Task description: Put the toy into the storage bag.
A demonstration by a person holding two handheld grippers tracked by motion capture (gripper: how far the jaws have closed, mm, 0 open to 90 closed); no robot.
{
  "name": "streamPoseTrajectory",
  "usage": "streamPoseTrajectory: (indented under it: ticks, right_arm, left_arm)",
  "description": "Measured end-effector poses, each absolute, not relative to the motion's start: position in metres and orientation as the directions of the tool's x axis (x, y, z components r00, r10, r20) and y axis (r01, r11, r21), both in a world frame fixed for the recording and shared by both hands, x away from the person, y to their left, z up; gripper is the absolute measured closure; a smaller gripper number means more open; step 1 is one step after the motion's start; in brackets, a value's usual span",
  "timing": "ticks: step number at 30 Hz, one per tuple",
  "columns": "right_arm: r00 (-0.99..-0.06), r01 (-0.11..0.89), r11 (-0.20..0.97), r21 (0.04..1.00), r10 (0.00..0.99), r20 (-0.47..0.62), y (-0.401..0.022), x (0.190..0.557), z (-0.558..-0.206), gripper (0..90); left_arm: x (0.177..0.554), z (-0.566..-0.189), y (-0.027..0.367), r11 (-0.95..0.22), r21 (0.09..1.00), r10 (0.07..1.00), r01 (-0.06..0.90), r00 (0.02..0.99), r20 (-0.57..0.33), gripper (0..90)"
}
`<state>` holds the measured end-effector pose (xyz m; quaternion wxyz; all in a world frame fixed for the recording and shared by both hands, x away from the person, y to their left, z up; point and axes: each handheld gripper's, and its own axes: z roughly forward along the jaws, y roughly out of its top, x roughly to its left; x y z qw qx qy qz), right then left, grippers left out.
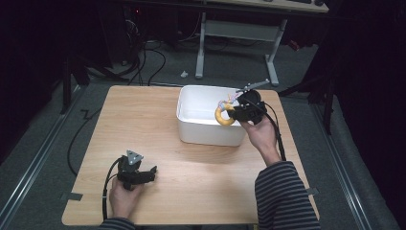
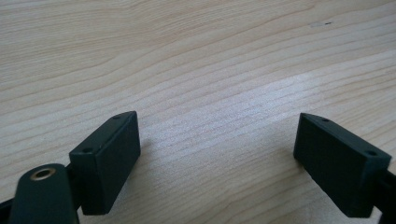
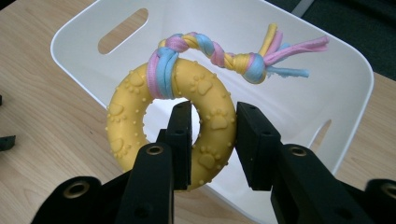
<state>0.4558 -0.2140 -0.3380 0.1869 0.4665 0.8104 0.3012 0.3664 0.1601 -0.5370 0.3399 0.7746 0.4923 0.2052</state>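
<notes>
A yellow rubber ring toy [image 3: 126,116] with paw prints and a braided pink, blue and yellow rope tail hangs over the white bin [image 3: 336,88]. My right gripper [image 3: 212,140] is shut on the ring's rim, one jaw through its hole. From above, the ring toy [image 1: 223,115] sits over the right part of the white bin [image 1: 206,132], held by the right gripper [image 1: 235,111]. My left gripper [image 1: 152,171] rests near the table's front left in a hand. Its jaws stand wide apart over bare wood, the left gripper [image 2: 217,154] holding nothing.
The wooden table [image 1: 143,120] has open room left of the bin and along the front. A striped sleeve [image 1: 282,191] reaches in from the lower right. Desk legs [image 1: 200,45] and cables lie on the floor beyond the far edge.
</notes>
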Motion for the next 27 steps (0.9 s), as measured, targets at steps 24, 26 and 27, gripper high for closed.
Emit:
streamPoseTrajectory:
  ticks: [24, 26, 27]
  right_arm:
    - [-0.408, 0.716, 0.326, 0.618, 0.913, -0.008, -0.212, 0.495, -0.355, 68.2]
    - [-0.406, 0.722, 0.325, 0.61, 0.914, -0.006, -0.212, 0.498, -0.358, 68.2]
    - [-0.403, 0.727, 0.323, 0.606, 0.915, -0.004, -0.211, 0.499, -0.359, 68.2]
  left_arm:
    - [0.366, -0.537, 0.16, -0.284, 0.729, 0.902, 0.623, 0.431, -0.017, 14.9]
    - [0.366, -0.537, 0.16, -0.284, 0.729, 0.902, 0.623, 0.431, -0.017, 14.9]
    - [0.366, -0.537, 0.16, -0.284, 0.729, 0.902, 0.623, 0.431, -0.017, 14.9]
